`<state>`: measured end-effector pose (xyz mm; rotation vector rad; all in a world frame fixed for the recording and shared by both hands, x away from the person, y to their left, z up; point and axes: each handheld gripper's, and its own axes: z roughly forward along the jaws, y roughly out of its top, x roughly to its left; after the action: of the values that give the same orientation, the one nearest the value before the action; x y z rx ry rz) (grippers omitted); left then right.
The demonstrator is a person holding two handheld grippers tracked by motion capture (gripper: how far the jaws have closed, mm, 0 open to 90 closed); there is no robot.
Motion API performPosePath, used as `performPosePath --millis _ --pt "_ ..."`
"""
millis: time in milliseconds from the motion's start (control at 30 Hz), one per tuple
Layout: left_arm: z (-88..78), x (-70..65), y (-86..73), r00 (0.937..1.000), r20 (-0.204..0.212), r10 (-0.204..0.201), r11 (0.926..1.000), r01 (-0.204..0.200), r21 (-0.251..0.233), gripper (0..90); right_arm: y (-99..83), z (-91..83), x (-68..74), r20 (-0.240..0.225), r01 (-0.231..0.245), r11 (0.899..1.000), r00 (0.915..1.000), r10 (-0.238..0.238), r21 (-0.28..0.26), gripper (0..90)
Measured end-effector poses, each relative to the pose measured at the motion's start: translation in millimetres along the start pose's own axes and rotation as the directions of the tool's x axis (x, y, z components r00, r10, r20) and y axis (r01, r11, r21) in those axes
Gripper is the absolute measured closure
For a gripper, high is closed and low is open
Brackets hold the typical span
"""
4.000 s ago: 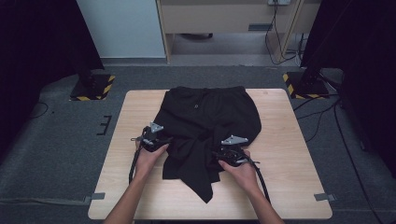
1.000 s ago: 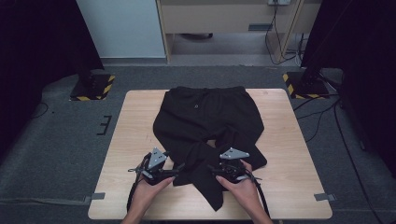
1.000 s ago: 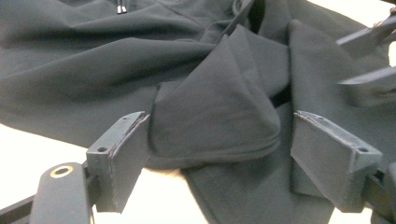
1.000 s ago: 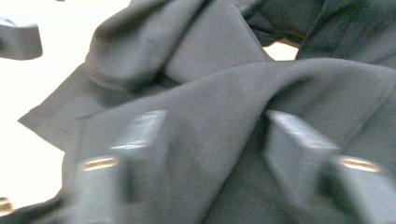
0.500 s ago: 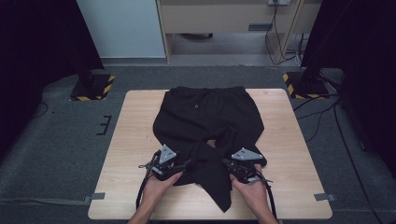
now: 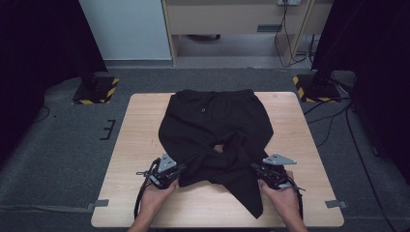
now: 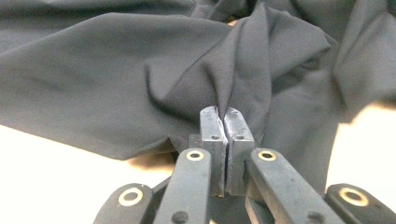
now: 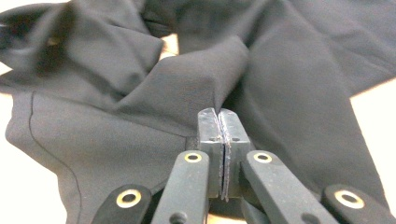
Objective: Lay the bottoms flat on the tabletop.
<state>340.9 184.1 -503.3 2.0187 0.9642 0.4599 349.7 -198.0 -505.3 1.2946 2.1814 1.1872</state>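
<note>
A black pair of trousers (image 6: 212, 116) lies on the wooden table (image 6: 140, 125), waistband at the far side, legs bunched and crossed toward the near edge. My left gripper (image 6: 180, 170) sits at the garment's near left edge; its jaws have just been closing and now pinch a raised fold of the black cloth (image 7: 93, 70), seen at the left gripper (image 7: 223, 114). My right gripper (image 6: 255, 167) holds the near right part, and in its own view the right gripper (image 8: 218, 114) is shut on a fold of the cloth (image 8: 289, 93). A loose leg end (image 6: 249, 198) hangs down between my hands.
Bare wood lies left and right of the garment and along the near edge (image 6: 208, 220). On the floor stand two yellow-and-black striped bases (image 6: 94, 92) (image 6: 316, 87). Cables (image 6: 338, 116) trail past the table's right side.
Both hands came toward the near edge, then moved apart; the right gripper went further right. The lower cloth is drawn wider between them and both jaw pairs are closed on it.
</note>
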Motion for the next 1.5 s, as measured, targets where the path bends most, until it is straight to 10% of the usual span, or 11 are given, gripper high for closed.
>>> performPosePath --millis 467,1000,1167,1300,1500 --pt "-25.3 43.4 -11.2 0.9891 -0.113 -0.095 0.9952 0.091 -0.037 89.0 -4.7 -16.4 -41.4 0.048 -0.044 0.999 0.9978 0.045 -0.013 89.1" --pt "-37.5 70.4 -22.7 0.9748 -0.129 -0.182 0.9823 0.175 -0.067 88.7 -13.4 -27.3 -84.6 0.122 -0.110 0.994 0.9861 0.113 -0.026 83.9" --pt "-31.9 64.7 -25.1 0.9750 -0.127 -0.182 0.9823 0.175 -0.065 69.6 -7.3 -37.2 -76.8 0.079 -0.132 0.988 0.9872 0.138 -0.085 49.7" --pt "-30.0 58.9 -25.2 0.9709 -0.129 -0.202 0.9759 0.188 -0.111 47.4 1.9 -41.5 -56.8 0.056 -0.048 0.990 0.9969 0.056 -0.134 30.9" --pt "-20.4 41.7 -20.6 0.9824 -0.114 -0.148 0.9856 0.137 -0.100 27.4 7.0 -25.6 -29.7 -0.025 -0.011 0.994 0.9997 0.008 -0.109 17.3"
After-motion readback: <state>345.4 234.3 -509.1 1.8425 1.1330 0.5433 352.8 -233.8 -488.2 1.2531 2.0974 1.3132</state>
